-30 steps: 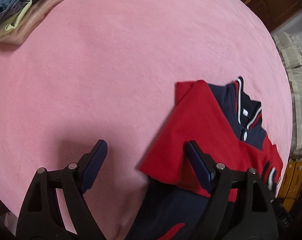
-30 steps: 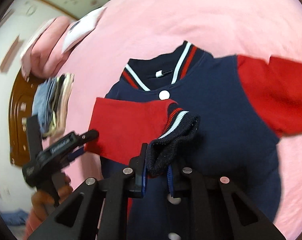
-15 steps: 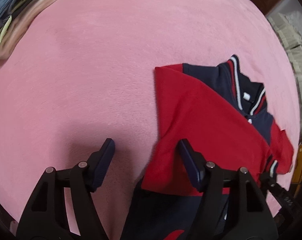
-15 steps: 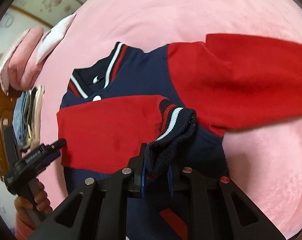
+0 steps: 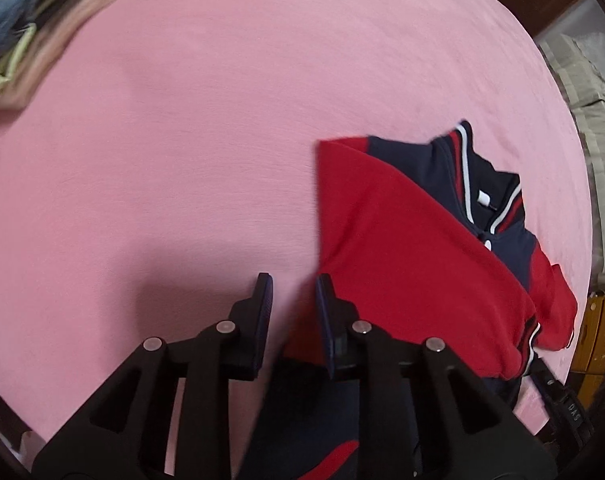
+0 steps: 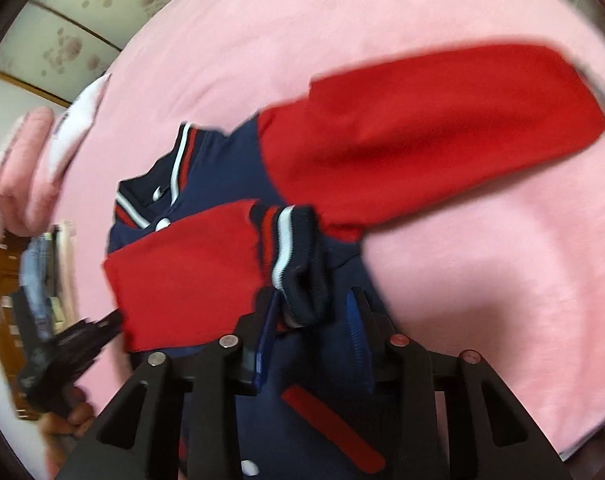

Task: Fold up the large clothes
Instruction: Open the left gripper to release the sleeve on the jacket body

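Left wrist view: our left gripper [image 5: 292, 294] hangs narrowly parted, gripping nothing, beside the jacket [image 5: 418, 256] on the pink blanket [image 5: 182, 160]. Right wrist view: our right gripper [image 6: 314, 312] is spread, ribbed cuff [image 6: 298, 256] loose between.

The right gripper [image 6: 314, 312] now stands open, its jaws parted from the striped cuff [image 6: 298, 256]. The left gripper [image 5: 292, 304] narrows its jaws.

Soft indoor light, fisheye-bent edges, right view seemingly motion-blurred (left sharper).
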A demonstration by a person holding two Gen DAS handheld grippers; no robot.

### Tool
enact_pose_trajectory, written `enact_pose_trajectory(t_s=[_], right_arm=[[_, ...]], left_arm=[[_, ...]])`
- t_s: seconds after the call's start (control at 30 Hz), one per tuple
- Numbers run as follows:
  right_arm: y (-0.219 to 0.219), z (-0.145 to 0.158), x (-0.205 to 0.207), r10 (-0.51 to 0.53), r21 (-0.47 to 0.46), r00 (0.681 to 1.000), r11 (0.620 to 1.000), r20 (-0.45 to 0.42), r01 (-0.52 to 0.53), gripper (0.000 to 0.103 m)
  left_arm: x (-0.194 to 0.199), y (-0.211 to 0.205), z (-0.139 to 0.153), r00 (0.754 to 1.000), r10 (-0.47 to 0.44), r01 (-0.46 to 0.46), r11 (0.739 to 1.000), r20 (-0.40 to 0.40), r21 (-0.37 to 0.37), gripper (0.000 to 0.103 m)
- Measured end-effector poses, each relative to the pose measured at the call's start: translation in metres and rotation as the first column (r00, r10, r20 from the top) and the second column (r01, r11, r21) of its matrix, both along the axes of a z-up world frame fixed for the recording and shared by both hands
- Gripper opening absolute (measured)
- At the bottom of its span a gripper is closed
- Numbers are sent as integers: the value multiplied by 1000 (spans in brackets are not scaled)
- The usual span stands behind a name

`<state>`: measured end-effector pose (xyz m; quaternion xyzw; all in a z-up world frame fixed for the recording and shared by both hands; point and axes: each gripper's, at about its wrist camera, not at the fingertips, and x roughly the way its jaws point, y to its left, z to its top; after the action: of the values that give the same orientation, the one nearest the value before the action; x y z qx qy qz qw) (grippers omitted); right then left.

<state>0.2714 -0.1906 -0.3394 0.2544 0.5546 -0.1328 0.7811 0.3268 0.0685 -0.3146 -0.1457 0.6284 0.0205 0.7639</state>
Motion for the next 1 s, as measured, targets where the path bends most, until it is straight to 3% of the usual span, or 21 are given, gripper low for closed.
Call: enact_pose_trajectory(t_s=[0.07,0.13,0.23,0.3,0.5,0.63,0.7,0.83,0.87,0.9,1.0], right_arm=[[8,20,-2,29,-85,999,996,35,-26,35],[23,34,-1,70,-110,994,992,90,-60,35],[51,33,9,142,-24,981,990,136,-140,32],[77,21,21,174,38,976,983,128,-180,13],[154,-22,54,206,173,976,961,70,-215,9],[176,-37,67,215,172,974,960,67,-223,9],[171,-41,71,217,141,974,964,70,-225,9],[126,-42,64,134,92,984,985,121,-145,9],[111,-43,60,108,122,984,985,138,-125,0],[101,-48,60,84,170,984,979,155,-111,0],[66,-45,42,-19,47,990,999,140,13,0]], left_arm=[[0,6,8,1000,6,-6,1000,23,-12,19],[-8,20,12,998,8,-3,996,65,-84,19],[1,34,9,997,-25,41,973,73,-227,19],[1,27,2,996,-54,72,962,76,-265,16],[13,13,-13,984,-146,172,924,100,-341,16],[37,-5,-42,984,-156,176,941,92,-288,16],[46,-4,-48,987,-138,155,955,82,-253,16],[59,-6,-64,990,-133,141,951,50,-276,16],[61,-11,-69,989,-137,145,951,49,-271,16],[61,-12,-70,989,-137,145,952,50,-268,16],[59,-12,-72,991,-119,130,955,58,-266,16]])
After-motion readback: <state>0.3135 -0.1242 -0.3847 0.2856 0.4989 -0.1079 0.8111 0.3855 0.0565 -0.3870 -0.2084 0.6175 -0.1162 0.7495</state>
